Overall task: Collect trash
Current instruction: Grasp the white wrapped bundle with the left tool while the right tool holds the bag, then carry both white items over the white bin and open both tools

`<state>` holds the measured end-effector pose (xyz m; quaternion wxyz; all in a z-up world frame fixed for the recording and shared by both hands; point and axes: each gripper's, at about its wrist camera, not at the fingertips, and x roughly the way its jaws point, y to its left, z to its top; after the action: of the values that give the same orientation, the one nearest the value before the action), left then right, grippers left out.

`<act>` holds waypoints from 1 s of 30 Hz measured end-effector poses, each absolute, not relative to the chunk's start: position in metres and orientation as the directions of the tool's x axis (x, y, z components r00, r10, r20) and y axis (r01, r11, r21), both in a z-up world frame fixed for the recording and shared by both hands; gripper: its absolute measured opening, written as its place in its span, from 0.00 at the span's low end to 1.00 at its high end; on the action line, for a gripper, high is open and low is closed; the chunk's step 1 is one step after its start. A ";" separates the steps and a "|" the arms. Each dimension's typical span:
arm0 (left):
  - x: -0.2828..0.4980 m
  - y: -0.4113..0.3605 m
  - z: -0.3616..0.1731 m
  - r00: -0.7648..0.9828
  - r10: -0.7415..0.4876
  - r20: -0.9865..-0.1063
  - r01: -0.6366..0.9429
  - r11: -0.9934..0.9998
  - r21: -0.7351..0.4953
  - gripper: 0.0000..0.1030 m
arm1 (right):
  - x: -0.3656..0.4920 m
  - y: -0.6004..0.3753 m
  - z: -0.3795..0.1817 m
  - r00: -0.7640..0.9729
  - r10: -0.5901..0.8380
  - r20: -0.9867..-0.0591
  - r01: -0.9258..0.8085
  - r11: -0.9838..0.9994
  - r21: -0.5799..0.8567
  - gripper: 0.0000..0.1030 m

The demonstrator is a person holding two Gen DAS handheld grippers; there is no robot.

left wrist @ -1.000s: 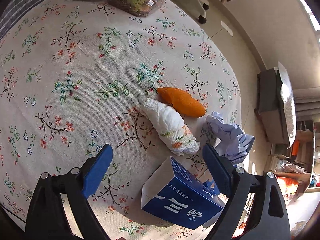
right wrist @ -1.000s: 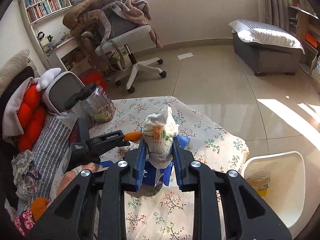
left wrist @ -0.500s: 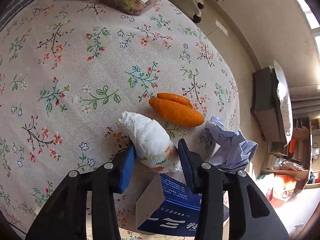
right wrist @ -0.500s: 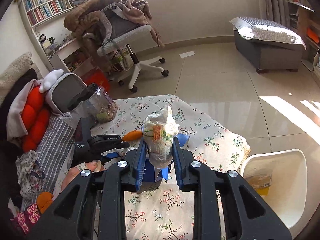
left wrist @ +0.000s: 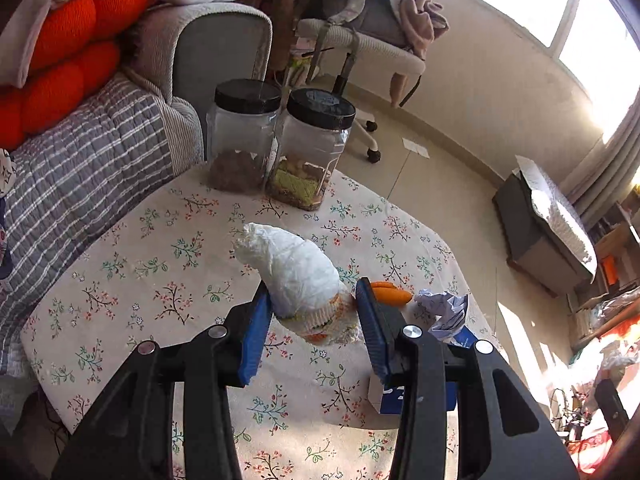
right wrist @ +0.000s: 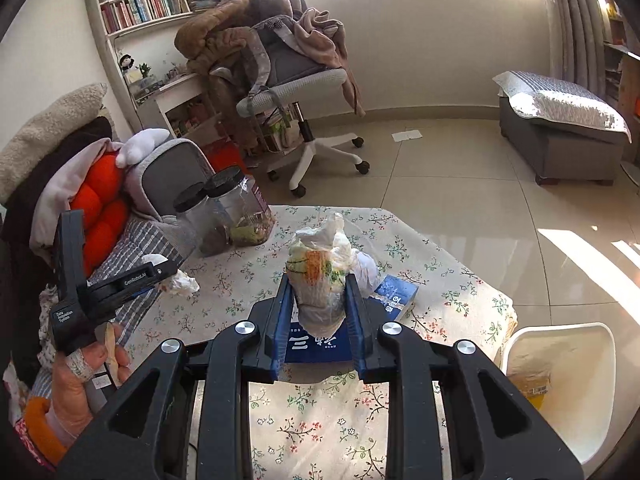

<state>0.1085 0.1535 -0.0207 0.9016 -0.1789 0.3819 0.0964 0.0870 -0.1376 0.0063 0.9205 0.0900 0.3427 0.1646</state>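
My left gripper point(left wrist: 312, 312) is shut on a rolled white wrapper point(left wrist: 298, 272) with orange and green print and holds it above the flowered table point(left wrist: 160, 280). My right gripper point(right wrist: 318, 304) is shut on another rolled printed wrapper point(right wrist: 320, 276), held upright over the table. On the table lie orange peel point(left wrist: 390, 292), a crumpled pale blue paper point(left wrist: 444, 312) and a blue carton point(right wrist: 396, 294). The left gripper with its wrapper also shows at the left of the right wrist view point(right wrist: 176, 278). A white bin point(right wrist: 560, 376) stands at the table's right edge.
Two clear jars with black lids point(left wrist: 280, 148) stand at the table's far side. A sofa with a striped quilt point(left wrist: 80, 168) borders the left. An office chair point(right wrist: 296, 92) and a grey ottoman point(right wrist: 560, 136) stand on the tiled floor beyond.
My left gripper closed on the white wrapper and lifted it off the table, tilting up toward the jars. My right gripper kept its wrapper and barely moved.
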 end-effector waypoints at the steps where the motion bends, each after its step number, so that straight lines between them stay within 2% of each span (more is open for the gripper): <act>1: 0.105 0.145 -0.011 0.710 0.043 -0.703 -0.289 0.928 -0.236 0.41 | 0.083 -0.135 0.008 0.722 0.357 -0.593 -0.246 0.933 0.263 0.24; 6: 0.070 0.110 0.032 0.806 0.070 -0.588 -0.180 0.975 -0.131 0.41 | 0.059 -0.136 0.027 0.772 0.299 -0.561 -0.210 0.953 0.218 0.24; 15: 0.029 0.053 0.069 0.874 -0.037 -0.485 -0.026 0.992 -0.121 0.42 | 0.015 -0.175 0.061 0.855 0.139 -0.500 -0.094 0.989 0.114 0.24; 20: 0.016 0.012 0.071 0.881 -0.099 -0.462 0.052 0.992 -0.112 0.42 | 0.009 -0.209 0.059 0.874 0.032 -0.484 -0.007 0.999 0.054 0.24; 30: 0.021 -0.065 0.055 0.851 -0.190 -0.489 0.164 0.982 -0.097 0.42 | 0.014 -0.297 0.019 0.828 -0.122 -0.547 0.185 0.981 0.062 0.24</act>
<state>0.0206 -0.0648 0.0549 0.9618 -0.0258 0.2566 -0.0920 0.0145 -0.2970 0.0188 0.9545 0.0562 0.2818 -0.0803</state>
